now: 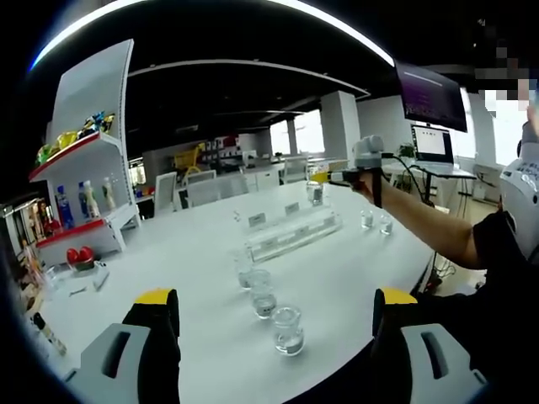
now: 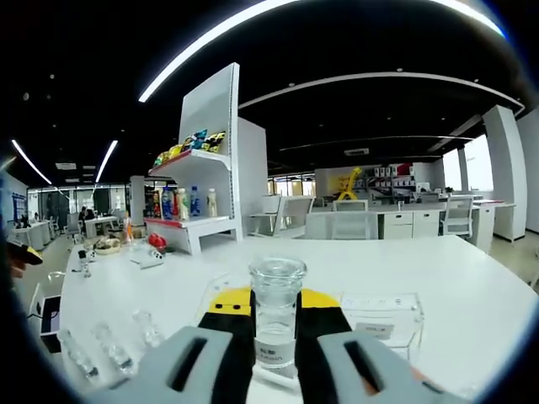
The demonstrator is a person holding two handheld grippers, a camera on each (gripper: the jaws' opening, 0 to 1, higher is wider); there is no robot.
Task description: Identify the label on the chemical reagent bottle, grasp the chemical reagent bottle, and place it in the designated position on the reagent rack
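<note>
Gripping one reagent bottle [image 2: 277,316], right hand-held gripper [image 2: 275,337]; three bottles [image 1: 263,293] near left

A white display shelf [image 2: 202,168] stocked with bottles and snack packets was observed beyond the white table [image 1: 202,252]. Two red items [image 1: 80,255] were noted beside it. A laptop [image 1: 434,145] stood open below a monitor [image 1: 429,94].
</note>
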